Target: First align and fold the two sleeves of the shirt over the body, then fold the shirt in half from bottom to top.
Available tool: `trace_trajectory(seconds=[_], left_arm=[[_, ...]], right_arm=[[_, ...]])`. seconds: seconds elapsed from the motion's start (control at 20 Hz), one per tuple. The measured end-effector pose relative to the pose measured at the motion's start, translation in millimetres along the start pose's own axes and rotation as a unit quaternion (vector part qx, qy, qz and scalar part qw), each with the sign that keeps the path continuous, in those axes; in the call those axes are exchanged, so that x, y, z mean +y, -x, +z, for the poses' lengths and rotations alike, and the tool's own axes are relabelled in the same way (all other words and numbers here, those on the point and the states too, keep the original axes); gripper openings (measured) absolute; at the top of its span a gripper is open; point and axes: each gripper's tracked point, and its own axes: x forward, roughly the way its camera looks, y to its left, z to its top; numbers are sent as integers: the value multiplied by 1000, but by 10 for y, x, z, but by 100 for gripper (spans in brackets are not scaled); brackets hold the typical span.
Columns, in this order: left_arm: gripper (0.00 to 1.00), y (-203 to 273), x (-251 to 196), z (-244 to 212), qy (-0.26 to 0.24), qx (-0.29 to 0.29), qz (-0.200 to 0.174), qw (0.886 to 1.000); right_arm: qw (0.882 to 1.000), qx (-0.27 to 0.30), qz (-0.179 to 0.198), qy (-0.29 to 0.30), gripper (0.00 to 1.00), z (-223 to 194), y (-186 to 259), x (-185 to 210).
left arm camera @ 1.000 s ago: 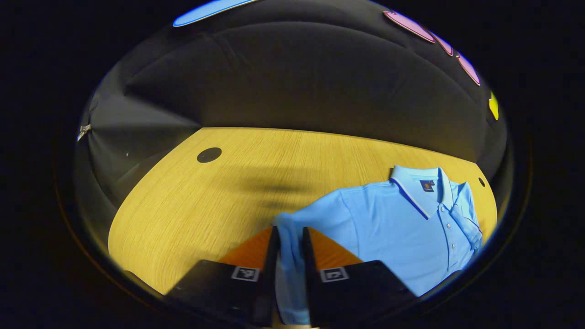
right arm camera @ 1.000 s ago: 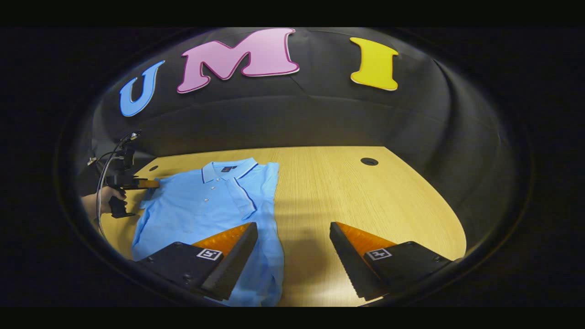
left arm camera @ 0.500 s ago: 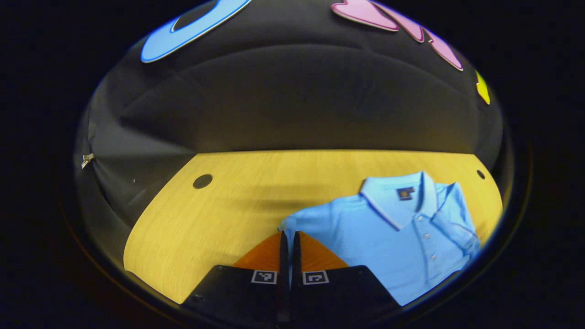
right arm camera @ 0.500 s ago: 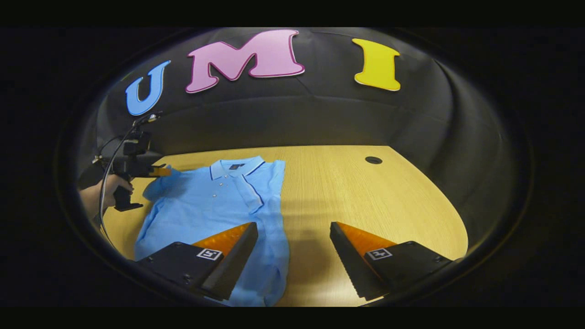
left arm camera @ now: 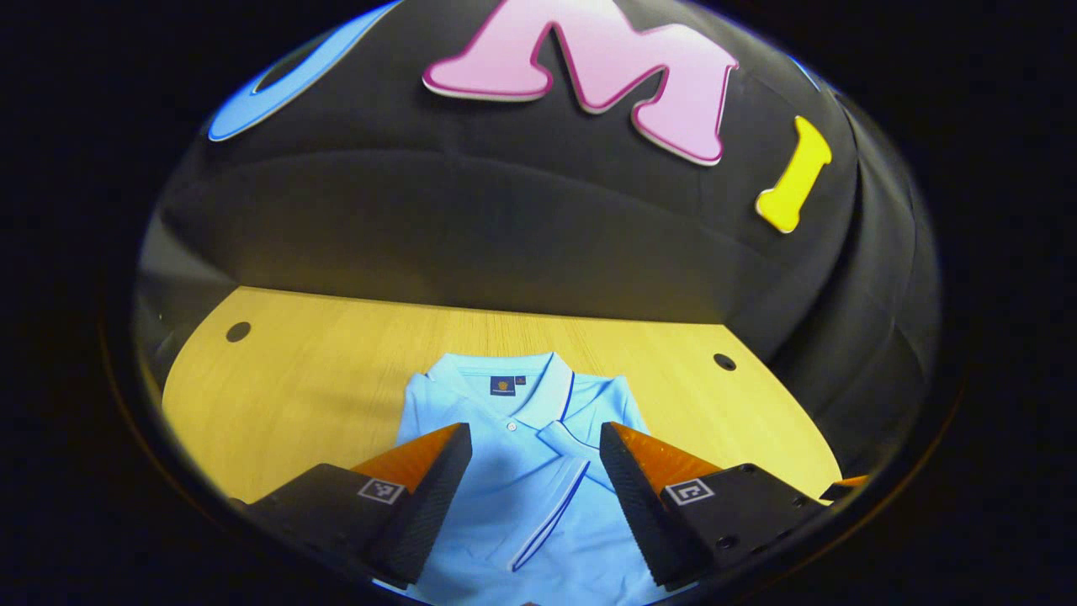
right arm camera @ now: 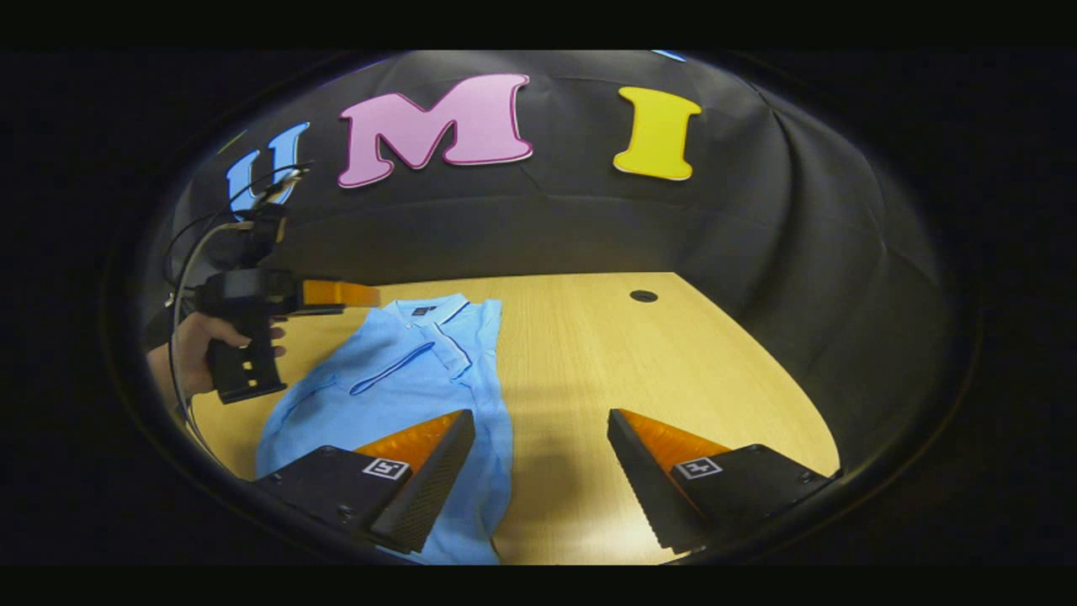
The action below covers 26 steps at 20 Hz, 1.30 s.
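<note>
Shirt [left arm camera: 522,471] flat on desk [left arm camera: 294,387], collar toward booth wall, both sleeves lying folded over the body. Left gripper [left arm camera: 534,484] fingers spread, empty, hovering above the chest. Right gripper [right arm camera: 538,471] fingers spread, empty, beside shirt's right edge. Next, likely: pinch both hem corners evenly, lift low, carry toward collar. Plenty of bare desk right of shirt.

Recording booth, staged setup: you work at a wood-grain worktop [right arm camera: 589,353] with round cable holes [right arm camera: 644,296], closed in by black cloth walls [right arm camera: 757,236].
</note>
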Motion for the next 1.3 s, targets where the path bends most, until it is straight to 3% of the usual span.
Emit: trace_trajectory(seconds=[0.3,0.5,0.65,0.8,0.9,0.95,1.05,1.1,1.15,1.3], left_arm=[[97,1701,803,-396,6,-7,64,998],[97,2405,1057,-967,22,12,83,996],[97,2775,1006,-1406,12,35,88,995],[97,2963,869,-1827,-12,65,76,995],[97,2993,731,-2065,-5,87,59,994],[97,3007,662,-2158,2,95,50,994],[98,3010,586,-2349,-1,109,47,993],[92,3009,563,-2430,-4,117,45,992],[97,2998,531,-2502,-6,125,44,991],[97,2910,502,-2739,-8,154,51,987]], right_arm=[[1000,26,-1,-2,98,-387,666,126],[999,42,-2,8,98,-637,960,222],[997,70,5,-13,98,-877,1075,314],[995,97,10,-16,98,-1099,1136,398],[994,111,13,-8,95,-1274,1151,438],[993,118,11,-5,98,-1360,1161,437],[991,134,15,-8,98,-1527,1167,510],[990,142,18,-10,98,-1601,1169,550],[989,148,19,-8,98,-1657,1171,580],[988,154,1,11,98,-1764,1145,526]])
